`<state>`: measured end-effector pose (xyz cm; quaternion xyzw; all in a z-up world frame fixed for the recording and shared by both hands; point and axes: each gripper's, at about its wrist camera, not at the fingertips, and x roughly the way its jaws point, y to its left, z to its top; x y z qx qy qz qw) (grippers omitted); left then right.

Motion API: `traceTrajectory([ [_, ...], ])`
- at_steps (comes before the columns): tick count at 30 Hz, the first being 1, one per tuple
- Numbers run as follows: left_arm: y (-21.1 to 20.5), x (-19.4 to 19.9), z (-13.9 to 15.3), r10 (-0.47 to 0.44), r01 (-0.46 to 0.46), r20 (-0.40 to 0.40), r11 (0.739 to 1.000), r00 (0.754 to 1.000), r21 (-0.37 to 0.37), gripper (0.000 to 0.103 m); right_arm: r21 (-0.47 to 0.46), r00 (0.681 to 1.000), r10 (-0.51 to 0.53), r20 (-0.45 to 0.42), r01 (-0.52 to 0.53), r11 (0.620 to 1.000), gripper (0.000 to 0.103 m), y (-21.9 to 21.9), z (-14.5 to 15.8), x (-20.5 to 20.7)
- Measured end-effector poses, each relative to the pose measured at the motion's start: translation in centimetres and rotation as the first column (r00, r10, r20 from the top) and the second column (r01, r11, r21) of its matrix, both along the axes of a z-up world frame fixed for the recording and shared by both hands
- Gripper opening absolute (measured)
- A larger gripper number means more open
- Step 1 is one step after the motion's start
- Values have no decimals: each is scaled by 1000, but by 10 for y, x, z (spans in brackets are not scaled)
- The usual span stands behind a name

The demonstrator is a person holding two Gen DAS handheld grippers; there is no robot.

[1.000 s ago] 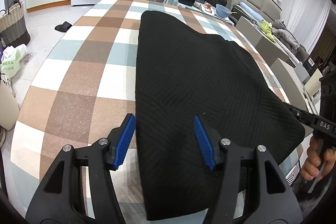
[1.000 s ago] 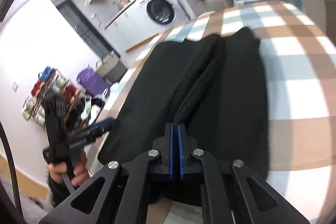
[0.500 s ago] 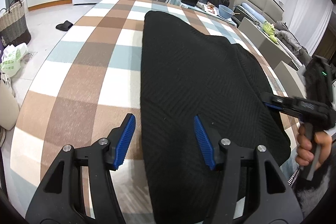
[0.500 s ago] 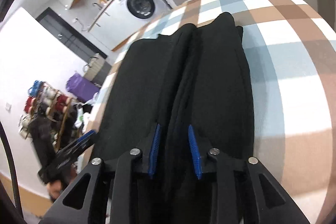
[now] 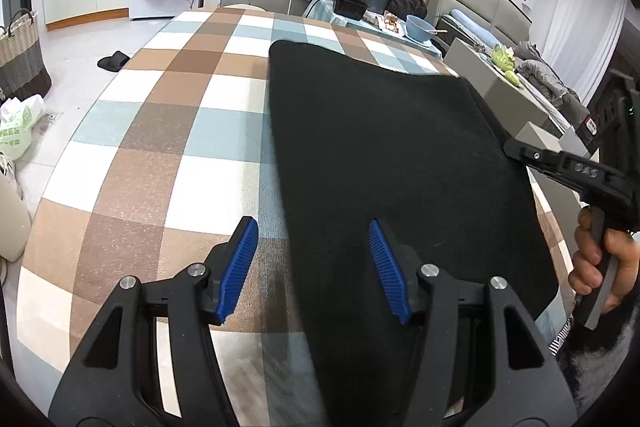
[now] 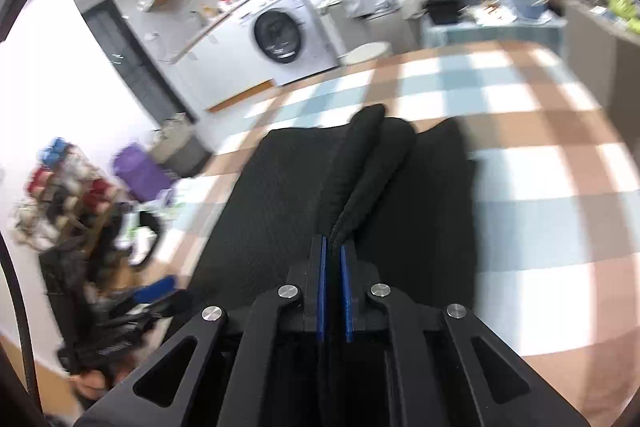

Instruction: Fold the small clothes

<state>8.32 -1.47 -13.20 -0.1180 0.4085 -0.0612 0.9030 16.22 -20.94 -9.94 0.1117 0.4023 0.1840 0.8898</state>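
After loosening half a second before, the right tongs [image 6: 333, 259] had clamped the black garment's [image 5: 392, 147] edge again, left tongs [image 5: 314, 263] gaping over the desk [image 5: 160, 131], so another fold seemed ready.

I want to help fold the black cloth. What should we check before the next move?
1. Right hand-held gripper pinching the black cloth: ok, shut on a raised fold.
2. Left hand-held gripper ready to grab: ok, open, astride the cloth's left edge.
3. Left one holding cloth: not ok, nothing gripped yet.
4. Cloth on the checked table: ok, mostly flat.
5. Grip catches every layer: cannot tell.
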Motion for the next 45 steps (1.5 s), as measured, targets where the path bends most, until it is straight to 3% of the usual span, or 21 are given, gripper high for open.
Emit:
traceTrajectory([
  [5, -7, -1, -7, -20, 20, -23, 1000, 1000, 13, 55, 25, 996, -31, -84, 33, 999, 6, -24, -29, 11],
  [11, -4, -3, -10, -12, 12, -30, 1000, 999, 5, 55, 17, 997, 2, -79, 0, 1000, 7, -25, -26, 7],
  [16, -3, -9, -11, -11, 11, -39, 1000, 999, -17, 55, 126, 985, 43, -169, -22, 992, 15, -37, -39, -10],
  [21, -5, -15, -15, -22, 20, -54, 1000, 998, -23, 55, 214, 980, 94, -173, -55, 975, 38, -45, -43, -53],
  [23, -6, -16, -16, -28, 26, -55, 999, 998, -24, 55, 198, 983, 84, -163, -51, 979, 36, -45, -47, -63],
  [24, -7, -17, -16, -30, 29, -56, 999, 998, -22, 55, 174, 984, 73, -161, -45, 984, 25, -42, -49, -66],
  [26, -9, -20, -15, -30, 29, -54, 999, 998, -15, 55, 168, 988, 72, -135, -49, 985, 13, -39, -47, -71],
  [29, -10, -25, -11, -31, 31, -46, 999, 998, -7, 55, 177, 999, 47, -20, -42, 983, 12, -40, -26, -86],
  [34, -11, -32, -12, -34, 34, -52, 999, 998, -3, 57, 54, 994, -5, -105, 11, 998, 13, -33, -46, -79],
  [39, -13, -45, -9, -59, 58, -54, 998, 997, -13, 57, 101, 993, -15, -114, 27, 995, 28, -42, -46, -85],
  [45, -25, -65, -17, -110, 112, -75, 994, 991, 18, 58, 83, 992, -13, -126, 24, 996, 35, -50, -52, -98],
])
